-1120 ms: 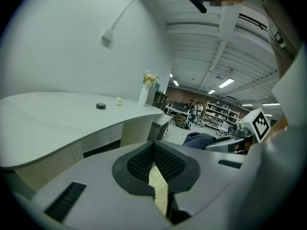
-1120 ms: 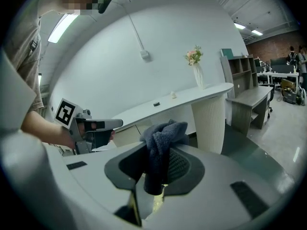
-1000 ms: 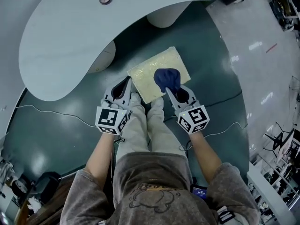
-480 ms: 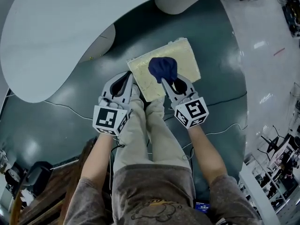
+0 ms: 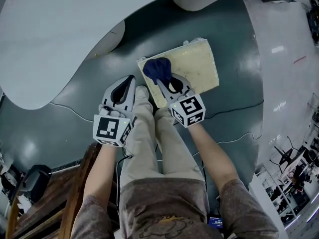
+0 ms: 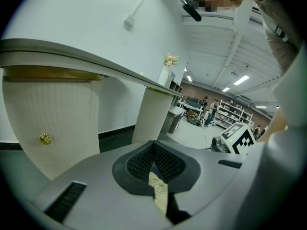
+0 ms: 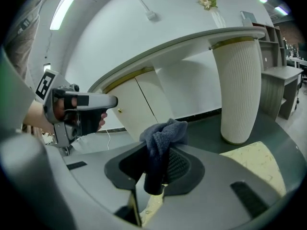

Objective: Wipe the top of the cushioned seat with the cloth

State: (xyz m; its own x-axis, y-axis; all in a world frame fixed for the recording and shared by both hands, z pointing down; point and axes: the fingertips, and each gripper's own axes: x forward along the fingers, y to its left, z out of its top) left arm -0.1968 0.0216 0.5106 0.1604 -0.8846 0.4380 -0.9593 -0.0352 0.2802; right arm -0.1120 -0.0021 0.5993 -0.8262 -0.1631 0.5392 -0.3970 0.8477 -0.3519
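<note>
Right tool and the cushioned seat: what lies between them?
The blue cloth, clamped by the right tool and bunched over the cushioned seat near its left corner, as the head view shows.

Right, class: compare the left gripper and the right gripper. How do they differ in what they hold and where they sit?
The right gripper is clamped on a dark blue cloth; the left gripper has its jaws together on nothing. The right gripper reaches over the near left corner of the cushioned seat; the left gripper sits beside the seat, over the floor. Both are grey, carry a marker cube and point away from the person.
</note>
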